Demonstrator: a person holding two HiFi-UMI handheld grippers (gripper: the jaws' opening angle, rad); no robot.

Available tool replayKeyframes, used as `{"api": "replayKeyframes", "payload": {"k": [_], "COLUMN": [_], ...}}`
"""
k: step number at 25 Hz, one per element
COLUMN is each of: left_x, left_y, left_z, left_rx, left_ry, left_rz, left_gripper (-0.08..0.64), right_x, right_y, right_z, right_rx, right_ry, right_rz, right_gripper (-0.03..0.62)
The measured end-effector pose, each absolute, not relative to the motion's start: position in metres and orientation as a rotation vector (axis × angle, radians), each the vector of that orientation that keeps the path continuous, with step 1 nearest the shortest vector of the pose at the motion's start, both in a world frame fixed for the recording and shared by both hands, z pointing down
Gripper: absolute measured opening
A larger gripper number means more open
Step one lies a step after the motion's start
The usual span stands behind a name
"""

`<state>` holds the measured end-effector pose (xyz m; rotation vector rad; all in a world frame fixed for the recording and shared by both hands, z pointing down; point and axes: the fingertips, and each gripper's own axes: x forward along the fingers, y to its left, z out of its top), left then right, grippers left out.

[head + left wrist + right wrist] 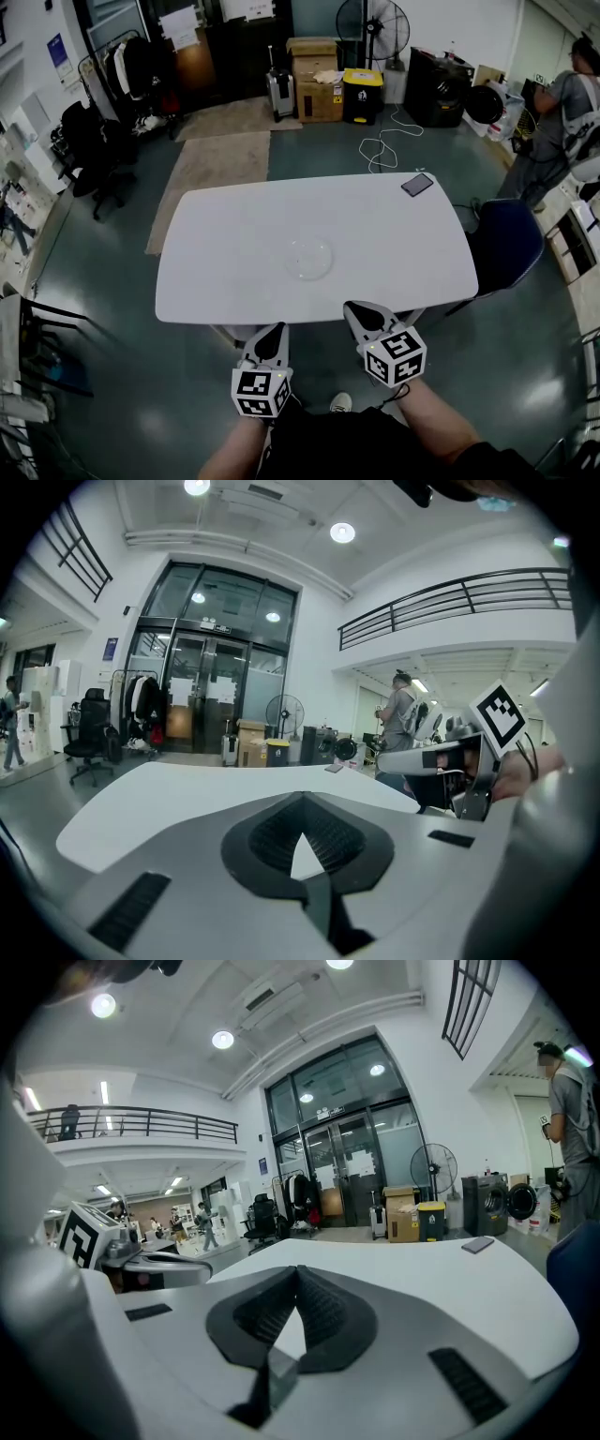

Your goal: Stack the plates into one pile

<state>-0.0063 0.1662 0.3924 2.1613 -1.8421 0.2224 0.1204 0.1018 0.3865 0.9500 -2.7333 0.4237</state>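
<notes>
We are holding the left gripper (272, 330) and right gripper (356, 309) pressed together, empty, at lower centre by the white table (234, 225); a clear plate (309, 258) is sitting mid-frame.

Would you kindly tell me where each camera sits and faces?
Head view: on the person's head, looking steeply down at the table; forearms, left claw, right claw show.
Left gripper view: on the left claw, facing across the table towards glass doors; right claw at right.
Right gripper view: on the right claw, facing likewise; left claw at left.
Both gripper views share the phone and fan.
</notes>
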Motion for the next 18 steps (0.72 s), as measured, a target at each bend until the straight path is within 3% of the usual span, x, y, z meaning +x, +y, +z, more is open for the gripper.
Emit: {"api": "replayKeyframes", "payload": {"k": [18], "left_x": [-0.0038], "left_y": [0.1612], "left_z": [0.3952], "left_rx": [2.156], "left_ry": [-1.843], "left_rz": [0.224], "left_gripper": [0.017], "right_x": [0.1226], "right_y": [0.0979], "right_z": [0.3933], "right_rx": [0.944], "right_ry": [-2.728], "right_rz": [0.449], "right_gripper": [0.017]}}
